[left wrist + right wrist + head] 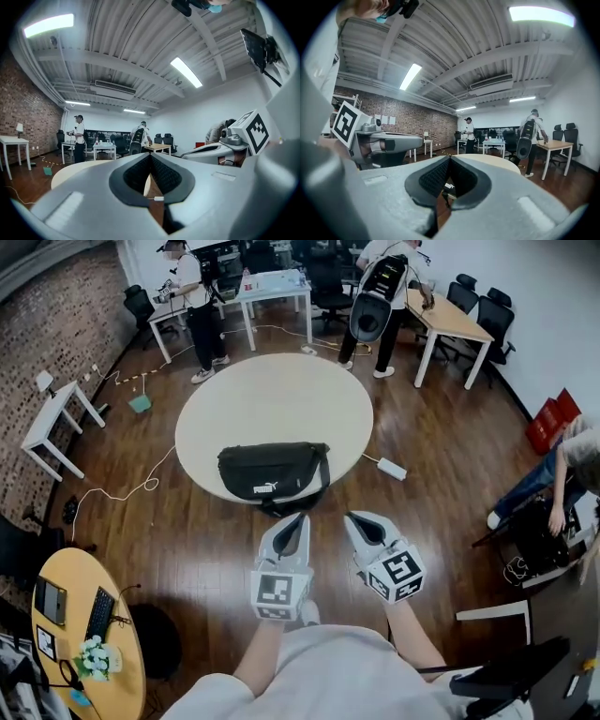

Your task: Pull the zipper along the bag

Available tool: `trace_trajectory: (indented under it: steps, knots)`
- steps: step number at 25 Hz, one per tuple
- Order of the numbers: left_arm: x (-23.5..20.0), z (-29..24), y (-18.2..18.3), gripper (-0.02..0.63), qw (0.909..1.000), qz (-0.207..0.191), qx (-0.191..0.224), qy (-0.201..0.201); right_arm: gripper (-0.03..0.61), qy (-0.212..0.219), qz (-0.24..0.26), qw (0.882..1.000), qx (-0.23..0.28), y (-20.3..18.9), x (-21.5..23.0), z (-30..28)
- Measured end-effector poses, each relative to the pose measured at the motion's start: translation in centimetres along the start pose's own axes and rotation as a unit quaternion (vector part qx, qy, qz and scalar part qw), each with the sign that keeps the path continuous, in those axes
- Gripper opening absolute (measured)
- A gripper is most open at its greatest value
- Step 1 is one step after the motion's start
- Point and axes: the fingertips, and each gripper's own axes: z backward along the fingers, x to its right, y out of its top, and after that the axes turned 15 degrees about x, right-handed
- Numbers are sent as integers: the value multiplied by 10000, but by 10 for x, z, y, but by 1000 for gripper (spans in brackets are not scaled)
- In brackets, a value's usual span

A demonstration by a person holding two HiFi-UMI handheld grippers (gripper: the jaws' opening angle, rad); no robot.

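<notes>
Head view: a black Puma waist bag lies at the near edge of the round table, with its strap drooping over the rim.
Zipper: too small to make out; possibly the seam along the bag's top.
Left gripper: clenched and empty, held over the wooden floor short of the table, apart from the bag.
Right gripper: also clenched on nothing, just beside the left one.
Left gripper view: its 2 jaw tips meet at a point, with the table's rim beyond and the right gripper's marker cube at the right.
Right gripper view: its tips meet too, with the left gripper at the left before a brick wall.
Only in head view: the bag shown clearly, and a white power strip on the floor right of the table.
All 3 views: 2 people standing by the far desks.
</notes>
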Motion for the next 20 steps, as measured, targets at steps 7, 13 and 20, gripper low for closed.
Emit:
trace_trajectory:
  steps: [7,13,20]
  knots:
    - [-59,-72,-45,18,9993,203,-293,-103,-8,-297,-162,9984,-450,-48,53,-59]
    - [-102,-130,-93,18,9978,229,-609,88,-8,-398,-276,9975,-509,-78,126,-127]
    - [-129,-230,-154,18,9922,427,-1171,51,-8,-91,-356,9952,-902,-131,213,-222]
